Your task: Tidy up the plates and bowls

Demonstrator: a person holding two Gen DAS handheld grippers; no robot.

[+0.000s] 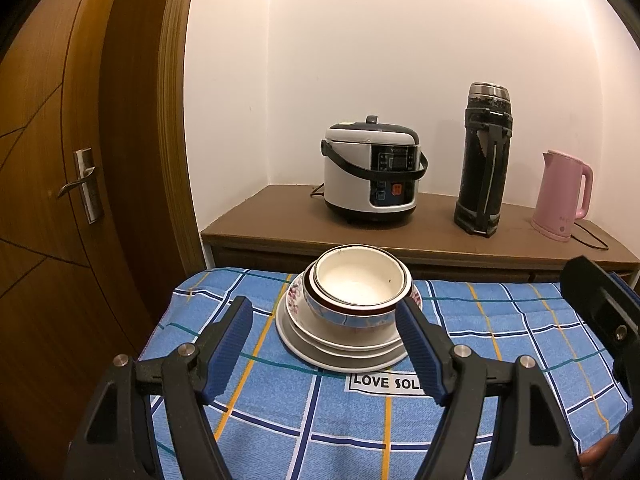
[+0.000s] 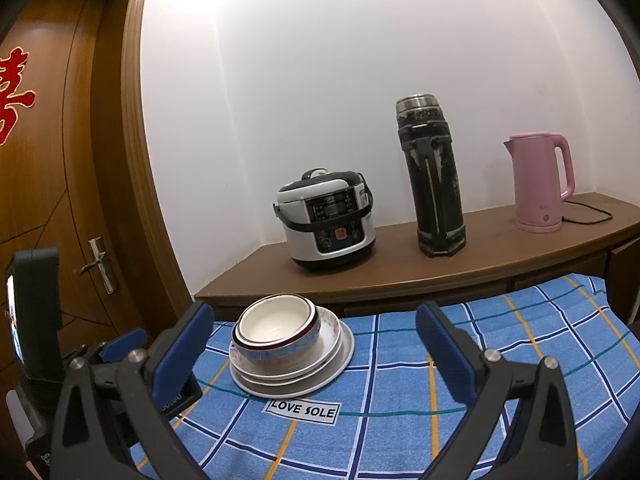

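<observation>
White nested bowls (image 1: pixel 356 286) top stacked plates (image 1: pixel 340 350); our wide-open, empty left gripper (image 1: pixel 326 338) and right gripper (image 2: pixel 312 344) should lift the top bowl gently.

My left view crops the label (image 1: pixel 382 383) after "LOVE SOL". I can't count the stacked plates (image 2: pixel 296 376), and the cooker (image 2: pixel 326 222) panel text blurs.

The right gripper (image 2: pixel 316 344) is held with its jaws wide apart above a blue checked cloth (image 2: pixel 500 360). A stack of bowls (image 2: pixel 276 330) on plates (image 2: pixel 320 376) is seen on the cloth, left of centre. Behind, a rice cooker (image 2: pixel 326 222), a black flask (image 2: pixel 434 178) and a pink kettle (image 2: pixel 538 182) are placed on a brown counter (image 2: pixel 400 270).
</observation>
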